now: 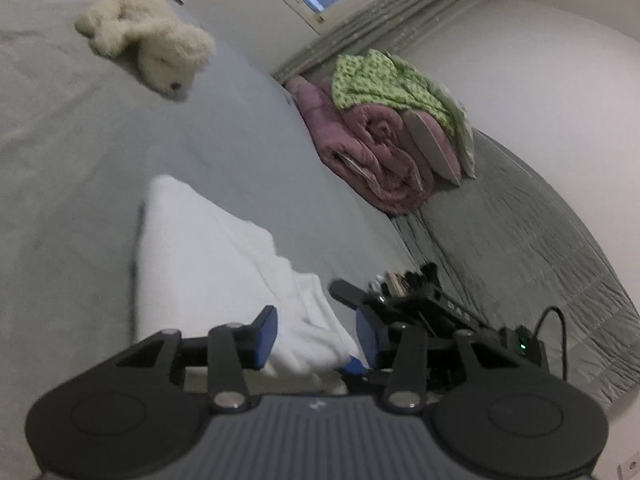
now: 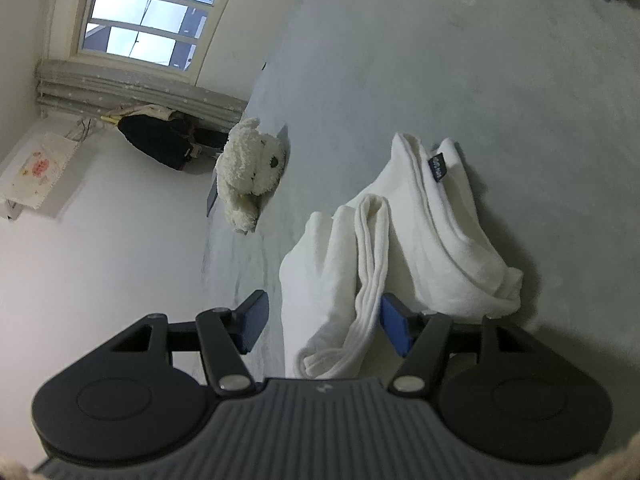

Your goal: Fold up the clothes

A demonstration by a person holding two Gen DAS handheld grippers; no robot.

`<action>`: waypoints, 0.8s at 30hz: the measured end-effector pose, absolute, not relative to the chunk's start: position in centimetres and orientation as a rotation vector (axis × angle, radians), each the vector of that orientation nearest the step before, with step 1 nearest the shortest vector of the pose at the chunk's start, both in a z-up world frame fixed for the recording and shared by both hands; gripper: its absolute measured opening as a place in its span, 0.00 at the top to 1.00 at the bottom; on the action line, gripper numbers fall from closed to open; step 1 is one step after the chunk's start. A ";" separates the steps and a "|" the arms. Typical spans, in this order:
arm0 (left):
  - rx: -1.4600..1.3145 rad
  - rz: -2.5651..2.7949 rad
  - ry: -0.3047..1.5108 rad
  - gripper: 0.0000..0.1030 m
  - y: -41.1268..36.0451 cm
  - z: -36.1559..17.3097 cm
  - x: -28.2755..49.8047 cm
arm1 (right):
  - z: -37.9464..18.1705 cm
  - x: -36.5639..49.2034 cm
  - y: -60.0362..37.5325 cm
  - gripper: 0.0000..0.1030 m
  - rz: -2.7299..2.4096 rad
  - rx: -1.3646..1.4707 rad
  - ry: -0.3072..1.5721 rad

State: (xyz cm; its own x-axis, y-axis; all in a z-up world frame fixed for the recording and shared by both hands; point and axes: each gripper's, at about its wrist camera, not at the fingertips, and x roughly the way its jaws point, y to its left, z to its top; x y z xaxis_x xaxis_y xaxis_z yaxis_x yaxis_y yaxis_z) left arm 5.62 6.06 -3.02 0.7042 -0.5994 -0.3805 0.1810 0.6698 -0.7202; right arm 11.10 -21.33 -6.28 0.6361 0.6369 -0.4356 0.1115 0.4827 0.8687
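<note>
We find both claws, left claw [image 1: 316,336] and right claw [image 2: 320,322], spread open around the white garment [image 2: 400,240] on the bed [image 2: 520,80].

No legible text. Small dark sewn-in label [image 2: 437,168] on folded white cotton garment [image 2: 440,216] carries pale lettering, too small to read. Grey ribbed gripper housing [image 2: 320,420]: 1 small logo mark, unreadable.

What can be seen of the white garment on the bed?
The white garment is soft knit-looking cloth, bunched into long folds with a ribbed edge and a small dark label near its far end. It lies on the grey bed sheet, beside the plush toy. Its near folds sit between the open pads of both claws, left and right.
</note>
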 end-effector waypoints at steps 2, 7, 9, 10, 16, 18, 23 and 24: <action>-0.705 -0.437 0.643 0.60 6.7 -3.0 5.9 | -6.1 11.3 -20.9 0.36 0.367 1.014 0.846; -0.670 -0.304 0.640 0.72 8.0 -3.4 6.5 | -5.5 11.6 -18.3 0.52 0.340 0.826 0.851; -0.644 -0.252 0.641 0.74 8.5 -3.7 6.8 | -5.1 11.7 -16.7 0.68 0.329 0.696 0.848; -0.633 -0.235 0.637 0.76 8.6 -3.8 7.0 | -5.0 11.6 -16.1 0.70 0.317 0.646 0.836; -0.601 -0.225 0.595 0.83 8.5 -4.0 7.7 | -3.4 10.7 -17.2 0.75 0.363 0.635 0.709; -0.597 -0.247 0.585 0.84 7.9 -4.1 7.8 | -3.1 10.5 -17.9 0.75 0.364 0.642 0.686; -0.567 -0.307 0.570 0.85 6.0 -4.1 7.9 | -3.3 10.4 -19.5 0.75 0.347 0.652 0.682; -0.555 -0.317 0.570 0.85 5.6 -4.1 7.9 | -3.4 10.3 -19.9 0.75 0.341 0.655 0.682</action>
State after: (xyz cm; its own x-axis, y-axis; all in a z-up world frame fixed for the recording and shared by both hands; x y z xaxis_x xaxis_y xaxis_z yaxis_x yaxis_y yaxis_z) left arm 7.92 5.59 -4.07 0.7999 -0.4286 -0.4200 0.1313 0.8079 -0.5745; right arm 10.34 -19.86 -3.38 0.7332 0.4912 -0.4702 -0.0812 0.7498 0.6567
